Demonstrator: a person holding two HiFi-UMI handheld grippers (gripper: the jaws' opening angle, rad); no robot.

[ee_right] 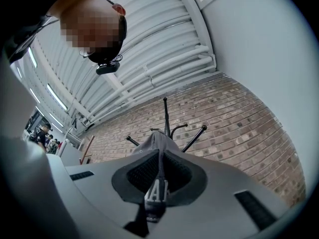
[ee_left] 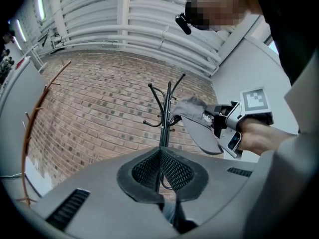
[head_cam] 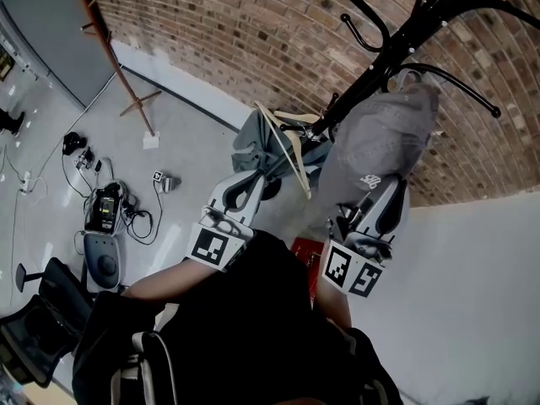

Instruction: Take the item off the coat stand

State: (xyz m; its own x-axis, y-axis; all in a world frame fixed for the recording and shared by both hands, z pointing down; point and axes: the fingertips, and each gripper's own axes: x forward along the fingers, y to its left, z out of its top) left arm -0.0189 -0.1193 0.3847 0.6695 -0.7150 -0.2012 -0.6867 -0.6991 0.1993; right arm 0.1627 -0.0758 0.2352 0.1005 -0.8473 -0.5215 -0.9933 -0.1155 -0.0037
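A black coat stand (head_cam: pixel 396 49) rises against the brick wall. A grey cap (head_cam: pixel 380 133) hangs on one of its hooks. My right gripper (head_cam: pixel 378 194) is shut on the cap's lower edge; in the right gripper view a strip of the cap (ee_right: pixel 157 195) is pinched between the pads of that gripper (ee_right: pixel 159 158). My left gripper (head_cam: pixel 250 184) sits at a grey-blue garment (head_cam: pixel 257 146) on a wooden hanger (head_cam: pixel 291 154). It is shut, with a fold of that cloth (ee_left: pixel 169 210) between its fingers. The left gripper view also shows the cap (ee_left: pixel 199 123) and the right gripper (ee_left: pixel 227 126).
A brown wooden coat stand (head_cam: pixel 110 49) stands at the far left. Cables and small devices (head_cam: pixel 105 209) lie on the floor below it. A black chair (head_cam: pixel 34 327) is at the bottom left. A white wall (head_cam: pixel 472 277) runs along the right.
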